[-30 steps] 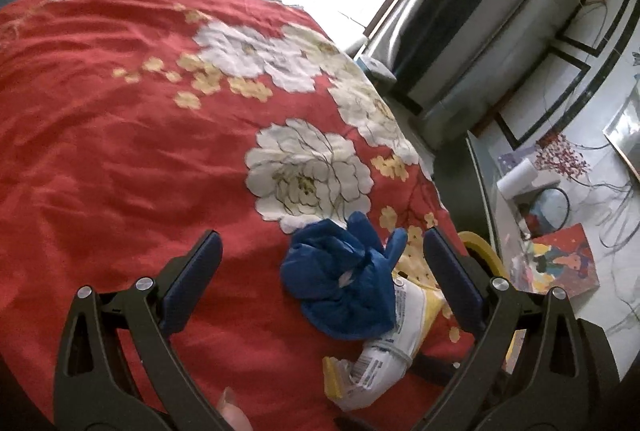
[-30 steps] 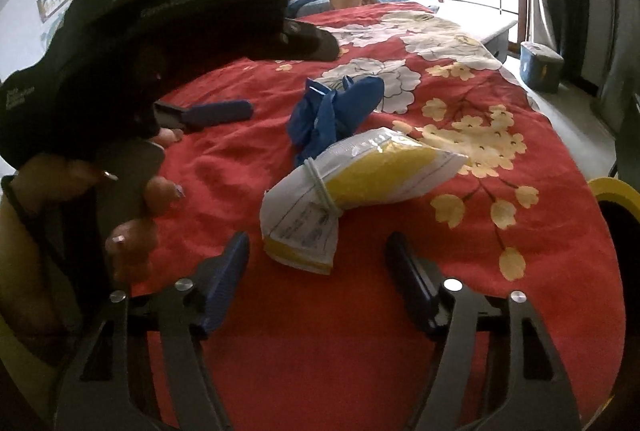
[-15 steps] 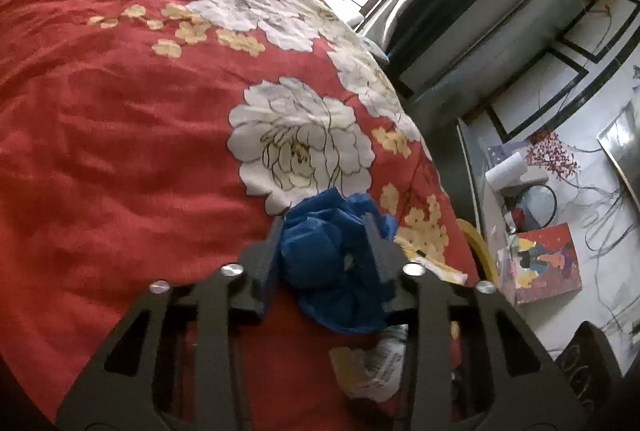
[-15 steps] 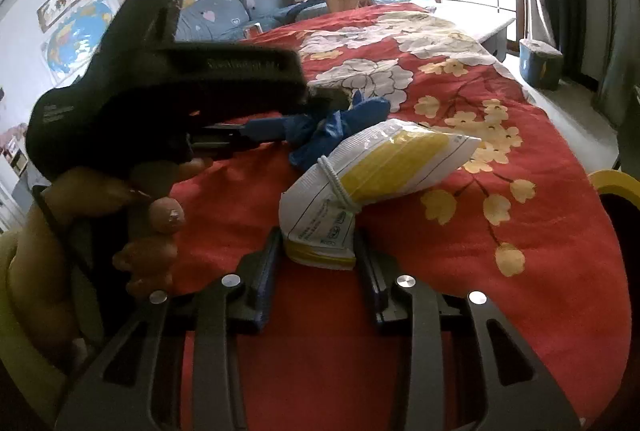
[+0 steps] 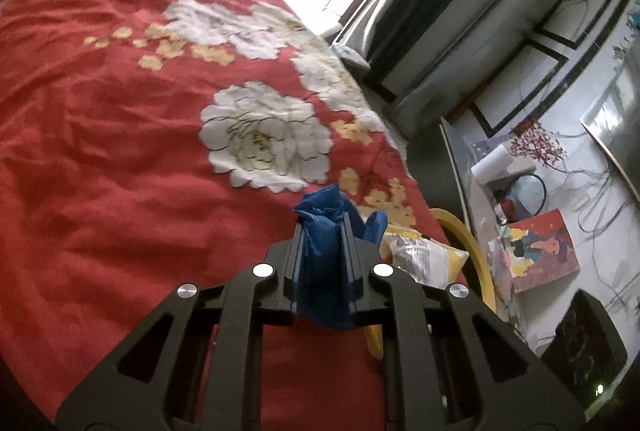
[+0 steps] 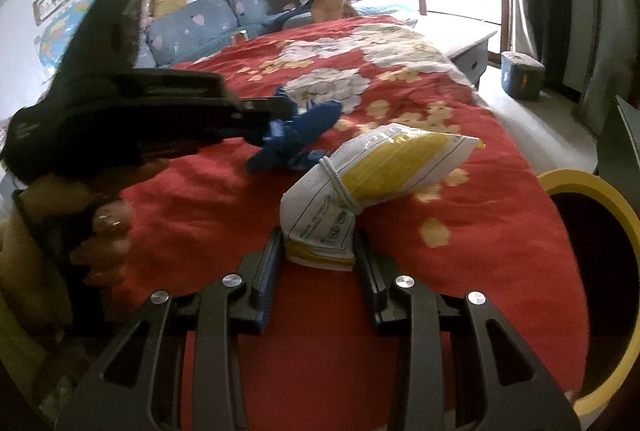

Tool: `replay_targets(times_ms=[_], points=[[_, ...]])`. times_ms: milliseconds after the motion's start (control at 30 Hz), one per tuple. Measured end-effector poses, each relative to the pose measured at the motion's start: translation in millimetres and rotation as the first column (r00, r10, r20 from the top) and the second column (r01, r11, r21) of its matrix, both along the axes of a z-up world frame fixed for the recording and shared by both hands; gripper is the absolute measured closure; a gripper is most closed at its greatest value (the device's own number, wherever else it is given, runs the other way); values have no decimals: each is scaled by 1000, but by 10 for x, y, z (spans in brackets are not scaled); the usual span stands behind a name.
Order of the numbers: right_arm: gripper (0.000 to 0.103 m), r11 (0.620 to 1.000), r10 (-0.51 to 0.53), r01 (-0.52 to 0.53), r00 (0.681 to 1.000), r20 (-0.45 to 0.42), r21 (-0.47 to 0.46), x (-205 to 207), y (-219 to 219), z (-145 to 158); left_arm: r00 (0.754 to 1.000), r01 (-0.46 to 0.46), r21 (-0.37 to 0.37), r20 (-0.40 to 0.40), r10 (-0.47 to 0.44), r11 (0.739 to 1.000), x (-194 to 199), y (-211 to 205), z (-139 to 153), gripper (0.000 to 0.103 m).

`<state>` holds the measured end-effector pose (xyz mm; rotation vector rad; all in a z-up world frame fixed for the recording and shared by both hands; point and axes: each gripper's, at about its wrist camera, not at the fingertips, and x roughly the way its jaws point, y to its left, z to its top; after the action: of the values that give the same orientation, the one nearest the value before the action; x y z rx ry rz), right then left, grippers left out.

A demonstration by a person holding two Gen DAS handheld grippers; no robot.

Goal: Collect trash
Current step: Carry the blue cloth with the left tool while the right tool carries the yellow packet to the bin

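Note:
A crumpled blue glove [image 5: 322, 251] is pinched between the pads of my left gripper [image 5: 323, 231], which is shut on it just above the red flowered bedspread [image 5: 120, 151]. From the right wrist view the same glove [image 6: 300, 135] hangs from the left gripper [image 6: 276, 119]. My right gripper [image 6: 318, 251] is shut on the folded end of a white and yellow packet [image 6: 376, 171] tied with a rubber band; the packet's far end points up and right. The packet [image 5: 424, 251] also shows right of the glove.
A yellow-rimmed bin [image 6: 592, 263] stands off the bed's right edge, its rim [image 5: 468, 243] showing beside the bed. A person's hand [image 6: 96, 231] holds the left gripper. A grey stool [image 6: 520, 75] sits on the floor by the window. A cluttered side table [image 5: 520, 231] lies right of the bed.
Both grippers went from open to shut, the left on the blue glove, the right on the packet's folded end. The glove now hangs lifted off the bedspread.

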<state>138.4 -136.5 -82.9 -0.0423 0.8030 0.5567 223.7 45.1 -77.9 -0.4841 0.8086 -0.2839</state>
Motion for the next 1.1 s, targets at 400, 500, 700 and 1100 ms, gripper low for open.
replay_targets(times_ms=[400, 500, 700, 1100], points=[[70, 994, -112, 111, 994, 16, 23, 54, -556, 162, 997, 54, 50, 60, -57, 997, -157, -337, 245, 93], [70, 990, -137, 136, 990, 20, 29, 74, -686, 195, 995, 73, 63, 71, -77, 995, -189, -439, 290, 93], [70, 981, -189, 188, 982, 29, 40, 102, -928, 259, 989, 112, 70, 85, -117, 991, -251, -636, 370, 93], [70, 960, -277, 274, 960, 43, 63, 137, -1319, 355, 974, 189, 103, 106, -199, 977, -363, -1037, 514, 93]])
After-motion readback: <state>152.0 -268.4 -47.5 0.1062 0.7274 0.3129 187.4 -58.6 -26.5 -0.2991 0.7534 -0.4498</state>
